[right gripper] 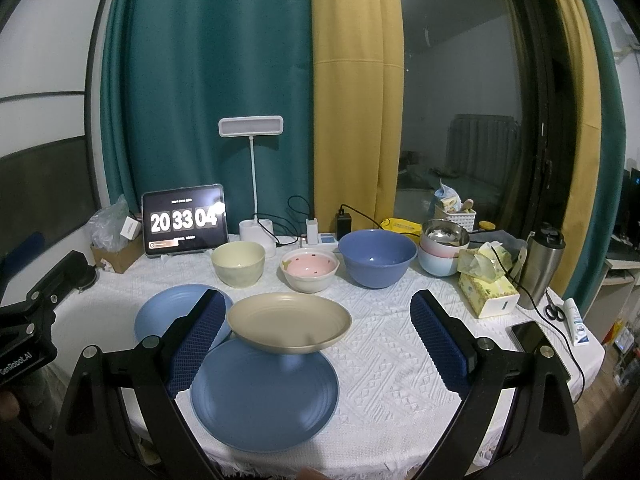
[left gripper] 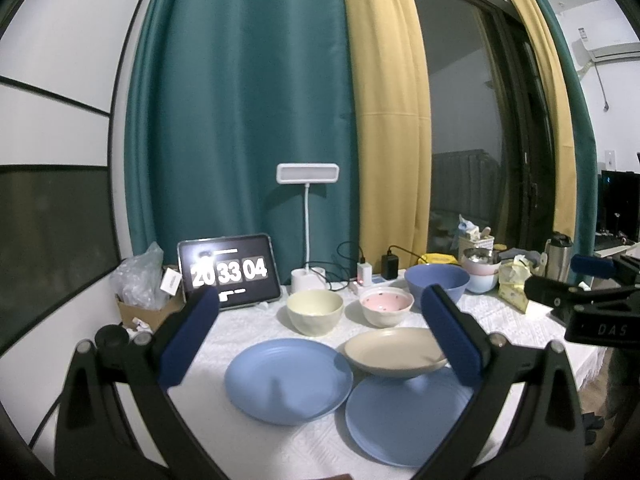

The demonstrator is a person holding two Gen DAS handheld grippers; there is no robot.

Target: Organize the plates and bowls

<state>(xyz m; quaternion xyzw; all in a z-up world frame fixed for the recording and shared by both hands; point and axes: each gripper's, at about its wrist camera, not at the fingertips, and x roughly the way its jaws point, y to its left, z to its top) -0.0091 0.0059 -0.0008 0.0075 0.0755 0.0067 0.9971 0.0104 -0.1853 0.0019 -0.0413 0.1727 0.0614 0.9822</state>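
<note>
Two blue plates lie on the white cloth: one at the left [left gripper: 288, 380] [right gripper: 176, 312], one nearer the front [left gripper: 404, 420] [right gripper: 266, 396]. A beige plate [left gripper: 394, 352] [right gripper: 290, 322] rests tilted, overlapping the front blue plate. Behind stand a cream bowl [left gripper: 315, 312] [right gripper: 238, 263], a pink-lined spotted bowl [left gripper: 386, 306] [right gripper: 309, 270] and a large blue bowl [left gripper: 436, 284] [right gripper: 377, 257]. My left gripper [left gripper: 320, 336] is open above the plates. My right gripper [right gripper: 316, 336] is open around the beige plate's area, touching nothing.
A tablet clock [right gripper: 184, 224], desk lamp [right gripper: 252, 184], power strip and chargers [right gripper: 324, 236] line the back. Stacked bowls [right gripper: 442, 254], a tissue box [right gripper: 486, 288], steel flask [right gripper: 542, 268], phone [right gripper: 538, 346], scissors and a tube sit at the right. A cardboard box [right gripper: 114, 256] stands back left.
</note>
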